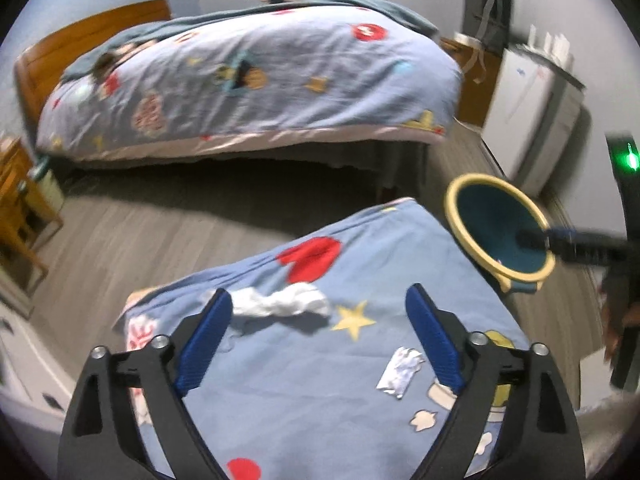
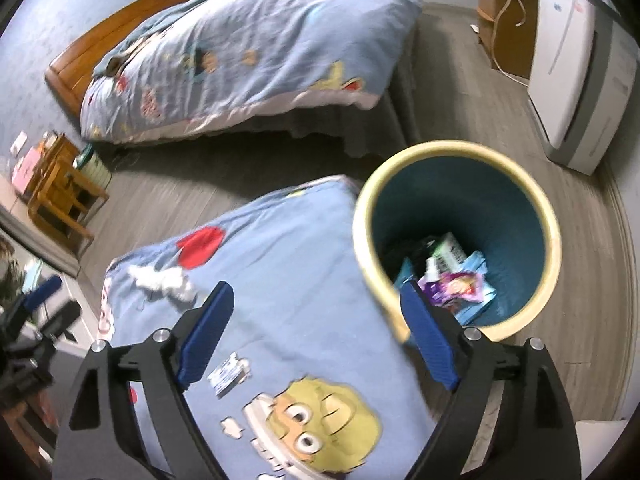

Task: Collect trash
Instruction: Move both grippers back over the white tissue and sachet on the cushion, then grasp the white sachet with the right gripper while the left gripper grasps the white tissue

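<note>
A crumpled white tissue point(image 1: 282, 301) lies on the near blue cartoon bedspread point(image 1: 360, 360), just beyond my open, empty left gripper point(image 1: 319, 302). A small silver-white wrapper point(image 1: 399, 372) lies closer, near the right finger. The tissue point(image 2: 162, 279) and wrapper point(image 2: 230, 373) also show in the right wrist view. My right gripper point(image 2: 317, 297) is open and empty, above the bed edge beside the trash bin point(image 2: 460, 152), a blue bucket with a cream rim holding several wrappers point(image 2: 452, 280). The bin point(image 1: 468, 188) shows at right in the left wrist view, with the right gripper's fingers point(image 1: 536, 238) over it.
A second bed point(image 1: 248, 76) with the same bedspread stands across a grey wood floor point(image 1: 160, 232). A white appliance point(image 1: 532, 108) and a wooden cabinet point(image 1: 476, 80) are at the far right. A small wooden chair point(image 2: 60, 196) stands at left.
</note>
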